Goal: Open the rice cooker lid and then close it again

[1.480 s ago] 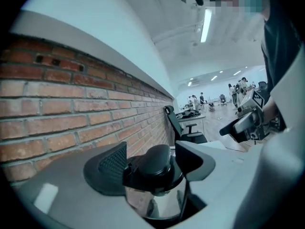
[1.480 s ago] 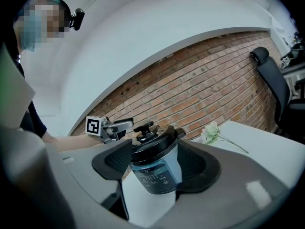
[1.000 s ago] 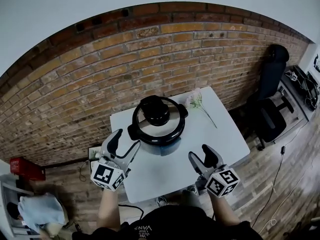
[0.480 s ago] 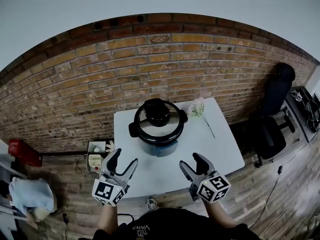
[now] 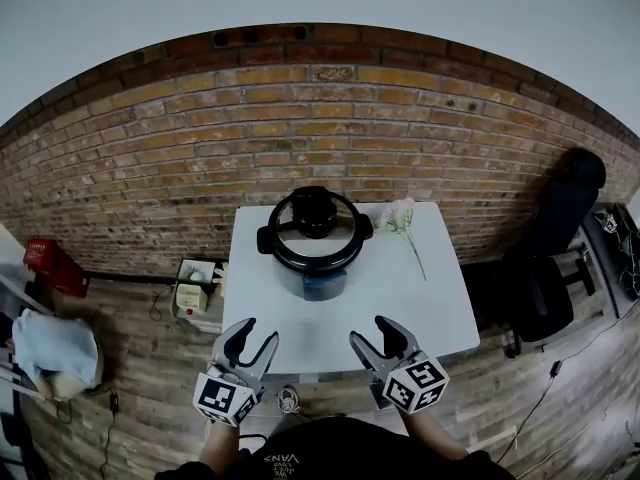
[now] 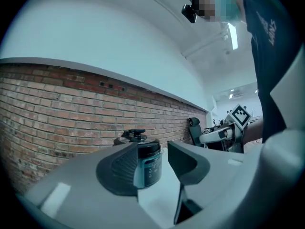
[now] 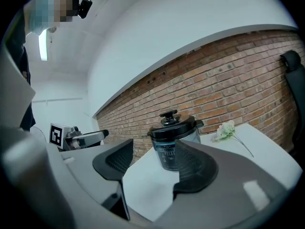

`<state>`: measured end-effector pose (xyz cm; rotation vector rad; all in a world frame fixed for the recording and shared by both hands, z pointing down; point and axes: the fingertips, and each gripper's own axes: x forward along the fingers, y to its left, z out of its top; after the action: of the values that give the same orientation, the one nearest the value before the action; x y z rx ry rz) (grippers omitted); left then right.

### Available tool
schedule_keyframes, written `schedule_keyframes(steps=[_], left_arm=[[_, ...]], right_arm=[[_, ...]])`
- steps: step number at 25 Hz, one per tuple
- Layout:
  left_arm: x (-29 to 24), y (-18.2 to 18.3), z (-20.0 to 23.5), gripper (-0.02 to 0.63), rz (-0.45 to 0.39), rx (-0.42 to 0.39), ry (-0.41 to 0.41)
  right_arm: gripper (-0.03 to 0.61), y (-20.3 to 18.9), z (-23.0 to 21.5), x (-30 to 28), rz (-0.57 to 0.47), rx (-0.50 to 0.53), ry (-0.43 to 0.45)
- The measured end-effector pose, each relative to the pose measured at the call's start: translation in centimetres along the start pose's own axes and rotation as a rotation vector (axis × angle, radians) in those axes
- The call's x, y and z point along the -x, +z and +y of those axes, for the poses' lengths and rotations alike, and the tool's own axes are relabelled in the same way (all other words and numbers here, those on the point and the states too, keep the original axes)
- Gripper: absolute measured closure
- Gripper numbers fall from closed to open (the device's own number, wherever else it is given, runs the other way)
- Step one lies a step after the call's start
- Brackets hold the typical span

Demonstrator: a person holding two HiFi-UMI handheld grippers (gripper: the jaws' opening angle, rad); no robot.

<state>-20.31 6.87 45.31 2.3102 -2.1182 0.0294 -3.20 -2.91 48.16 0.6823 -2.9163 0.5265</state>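
Observation:
The black rice cooker point(image 5: 314, 240) stands at the back of the white table point(image 5: 400, 303), its glass lid point(image 5: 314, 230) down and the black knob on top. My left gripper point(image 5: 255, 335) hangs off the table's near left corner, well short of the cooker. Its jaws have just been closing, are still apart, and hold nothing. My right gripper point(image 5: 371, 333) is open and empty over the near edge. In the left gripper view the cooker point(image 6: 148, 165) shows far off between the jaws. The right gripper view shows the cooker point(image 7: 174, 137) the same way.
A pale flower sprig point(image 5: 402, 220) lies on the table right of the cooker. A brick wall point(image 5: 300, 128) runs behind. A black office chair point(image 5: 555, 268) stands at the right, and a small box point(image 5: 193, 294) and a red item point(image 5: 48, 265) sit on the floor at the left.
Both grippers have drawn back from beside the cooker to the table's near edge. The left jaws stand narrower than before. The head view has pulled back too.

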Motion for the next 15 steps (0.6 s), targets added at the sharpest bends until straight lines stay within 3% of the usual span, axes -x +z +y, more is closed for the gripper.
schedule_keyframes(steps=[3, 7, 11, 15], left_arm=[[0.9, -0.9, -2.0, 0.456, 0.018, 0.007, 0.022], [2.3, -2.2, -4.1, 0.577, 0.048, 0.044, 0.079], [3.2, -2.7, -6.3, 0.603, 0.061, 0.022, 0.08], [3.9, -3.5, -7.7, 0.612, 0.066, 0.024, 0.105]], right_arm=[[0.31, -1.0, -0.1, 1.1, 0.021, 0.011, 0.02], [0.371, -2.1, 0.0, 2.6, 0.04, 0.026, 0.043], [0.438, -3.1, 0.0, 4.0, 0.043, 0.037, 0.05], [0.551, -4.1, 0.0, 5.2, 0.046, 0.042, 0.052]])
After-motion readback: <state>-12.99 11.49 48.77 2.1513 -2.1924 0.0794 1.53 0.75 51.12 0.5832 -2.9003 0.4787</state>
